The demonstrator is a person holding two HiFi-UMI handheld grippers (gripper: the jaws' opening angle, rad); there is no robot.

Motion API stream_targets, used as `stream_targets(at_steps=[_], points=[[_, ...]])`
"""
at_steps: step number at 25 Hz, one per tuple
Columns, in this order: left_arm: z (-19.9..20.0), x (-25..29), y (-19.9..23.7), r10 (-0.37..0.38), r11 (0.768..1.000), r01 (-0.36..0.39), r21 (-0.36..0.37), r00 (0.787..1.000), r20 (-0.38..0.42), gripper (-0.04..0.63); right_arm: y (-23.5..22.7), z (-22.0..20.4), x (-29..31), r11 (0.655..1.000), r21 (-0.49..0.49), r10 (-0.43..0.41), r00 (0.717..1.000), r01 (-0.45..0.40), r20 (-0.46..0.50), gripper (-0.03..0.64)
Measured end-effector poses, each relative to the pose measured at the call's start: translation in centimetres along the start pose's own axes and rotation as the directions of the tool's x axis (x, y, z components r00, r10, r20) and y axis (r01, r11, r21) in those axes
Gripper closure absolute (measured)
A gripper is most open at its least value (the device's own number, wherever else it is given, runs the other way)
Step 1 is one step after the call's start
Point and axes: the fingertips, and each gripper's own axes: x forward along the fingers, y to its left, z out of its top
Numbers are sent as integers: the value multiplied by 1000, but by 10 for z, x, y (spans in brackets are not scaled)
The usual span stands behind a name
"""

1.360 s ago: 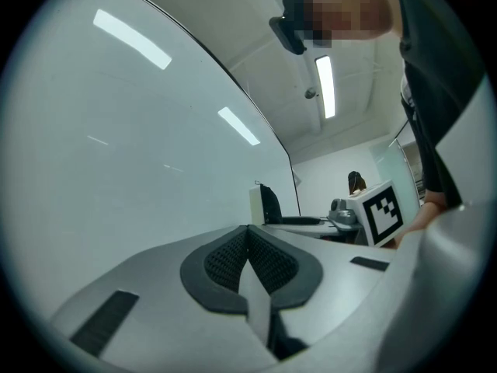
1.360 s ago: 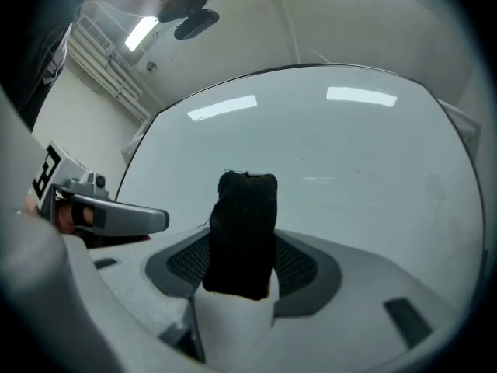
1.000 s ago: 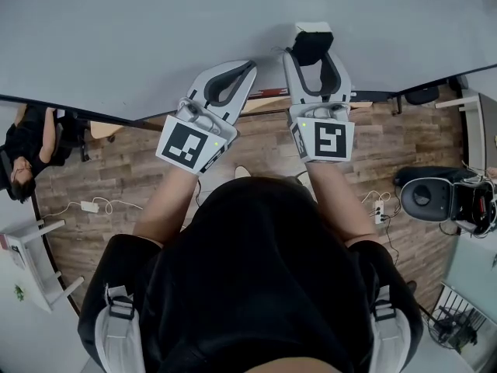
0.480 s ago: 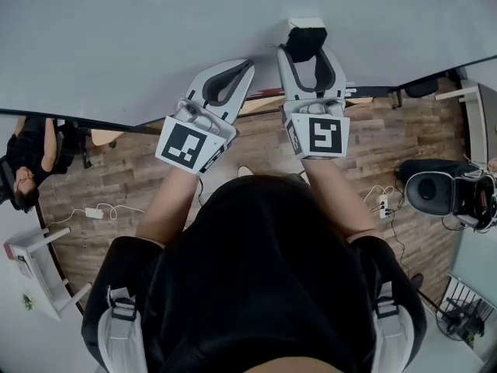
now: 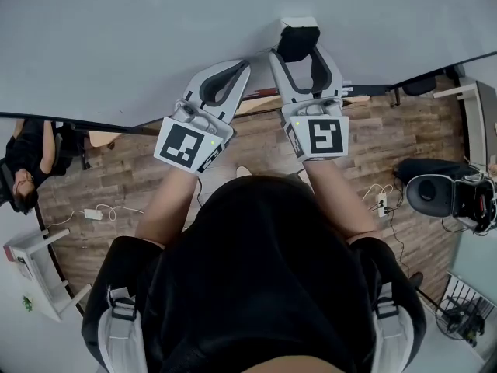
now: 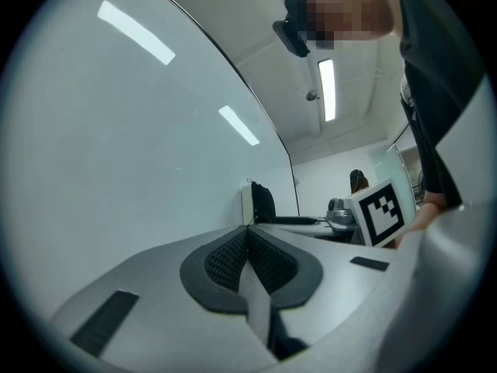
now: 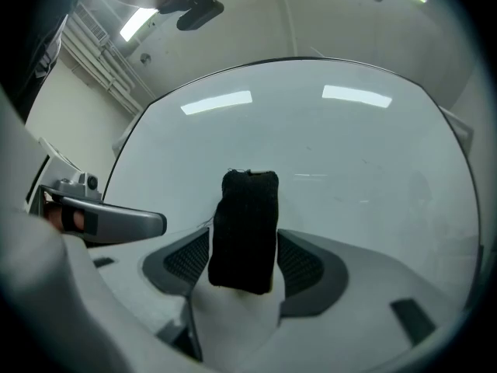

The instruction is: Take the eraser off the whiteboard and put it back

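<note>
Glossy, smooth whiteboard (image 5: 116, 37) mirroring ceiling lights, black fuzzy felt eraser (image 7: 245, 231) with a hard white back, left gripper (image 6: 248, 235) of matt grey plastic with dark mesh-textured rubbery pads (image 6: 225, 259), matt wood-plank floor (image 5: 256, 142), person's black cloth top (image 5: 256, 270)

Pale whiteboard (image 5: 116, 37), standing upright, with a black eraser (image 5: 299, 43) pressed flat against it, near the lower edge. Same eraser (image 7: 245, 231) on end against the board (image 7: 365, 162) in the right gripper view. Below, wood-plank floor (image 5: 116, 177) bearing a white power strip (image 5: 92, 214) with trailing cable at left, a second strip (image 5: 380, 205) at right, and a white table (image 5: 31, 263) at lower left.
</note>
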Motion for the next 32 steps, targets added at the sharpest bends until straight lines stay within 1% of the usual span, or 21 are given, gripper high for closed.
stream_targets(at_steps=[4,9,15,19,27,32], points=[[-2,0,-1,18,1000,-18,-3,1000,-6,601,2,-1,-5,1000,8,30,1000,-30,-5,351],[-5,2,-3,60,998,-60,-6,998,-12,601,-2,-1,-13,997,18,73,997,-73,-1,351],[-1,14,-38,130,991,-130,15,991,-24,601,-26,4,-49,987,41,152,988,-153,14,351],[-1,19,-47,163,986,-162,22,986,-31,601,-37,2,-58,979,58,194,981,-194,8,351],[-3,29,-76,210,977,-208,41,977,-41,601,-60,-3,-76,952,114,288,958,-284,-12,351],[-4,30,-96,227,973,-225,43,973,-48,601,-62,-2,-96,919,124,377,926,-373,-3,353]])
